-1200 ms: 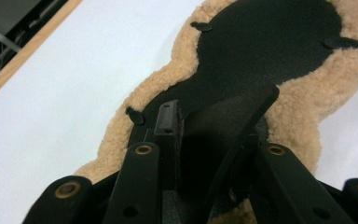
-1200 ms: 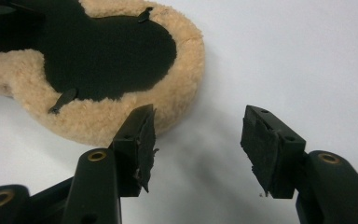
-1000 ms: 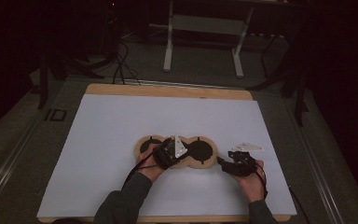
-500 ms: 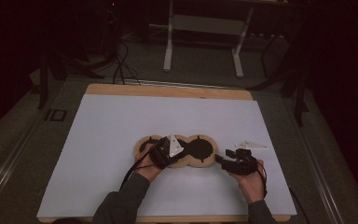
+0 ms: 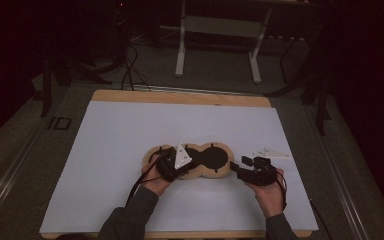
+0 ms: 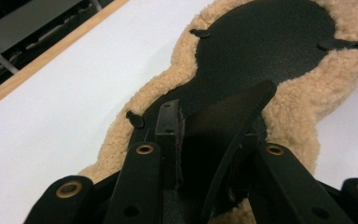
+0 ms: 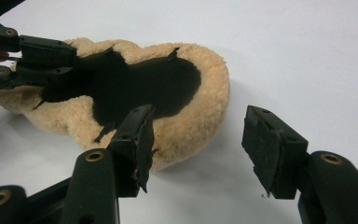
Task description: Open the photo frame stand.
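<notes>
On the white sheet (image 5: 130,150) that covers the wooden table (image 5: 180,97), near the person's edge, lies a fluffy tan pad (image 5: 190,162) with a black middle. It looks like three round lobes joined in a row. Lots of bare white sheet lies to its left and behind it, and less on the near side.

At the pad's left end, the left gripper (image 5: 172,165) sits on top of it. The left gripper view shows a black flap (image 6: 233,121) lifted up between the jaws, which are closed on it, and small black tabs along the fleece rim (image 6: 289,107).

Just off the pad's right end, the right gripper (image 5: 247,167) rests near the sheet. The right gripper view shows its jaws wide apart with nothing between them, one jaw beside the pad's (image 7: 186,126) curly edge, and the left gripper (image 7: 32,56) far off on the pad.
</notes>
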A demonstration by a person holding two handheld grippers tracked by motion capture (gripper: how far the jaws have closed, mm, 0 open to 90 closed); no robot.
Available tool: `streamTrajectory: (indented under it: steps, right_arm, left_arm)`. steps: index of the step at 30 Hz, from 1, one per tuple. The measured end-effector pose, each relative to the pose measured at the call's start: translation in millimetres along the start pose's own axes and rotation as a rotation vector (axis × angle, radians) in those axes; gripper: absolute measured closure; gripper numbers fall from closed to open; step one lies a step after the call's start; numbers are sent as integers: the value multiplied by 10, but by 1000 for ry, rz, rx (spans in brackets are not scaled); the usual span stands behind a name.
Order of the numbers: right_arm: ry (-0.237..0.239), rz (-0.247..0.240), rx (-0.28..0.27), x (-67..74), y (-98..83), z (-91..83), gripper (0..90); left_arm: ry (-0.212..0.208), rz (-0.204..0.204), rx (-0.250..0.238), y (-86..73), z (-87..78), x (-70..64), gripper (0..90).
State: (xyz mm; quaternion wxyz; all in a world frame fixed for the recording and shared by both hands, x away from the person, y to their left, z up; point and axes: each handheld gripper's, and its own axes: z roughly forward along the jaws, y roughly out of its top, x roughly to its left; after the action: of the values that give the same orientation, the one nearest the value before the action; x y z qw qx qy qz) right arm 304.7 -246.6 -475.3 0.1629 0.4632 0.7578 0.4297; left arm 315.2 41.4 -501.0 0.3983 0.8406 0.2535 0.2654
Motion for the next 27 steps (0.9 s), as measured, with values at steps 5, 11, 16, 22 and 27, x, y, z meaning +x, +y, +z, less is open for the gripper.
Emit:
streamTrajectory:
  steps: [5, 11, 16, 22, 27]
  right_arm:
    - [7, -17, 2, 42, 48, -16, 422]
    - [19, -51, 17, 106, 127, -21, 401]
    - [38, -48, 26, 141, 245, -31, 375]
    - [58, -44, 44, 151, 352, 5, 356]
    - [70, -33, 66, 146, 392, 66, 342]
  left_arm:
    - [-2, -17, -21, -19, -41, 25, 726]
    - [-1, -33, -46, -49, -69, 24, 726]
    - [-3, -38, -60, -66, -96, 35, 725]
    - [-5, -54, -82, -82, -129, 58, 726]
    - [0, -69, -97, -93, -154, 74, 728]
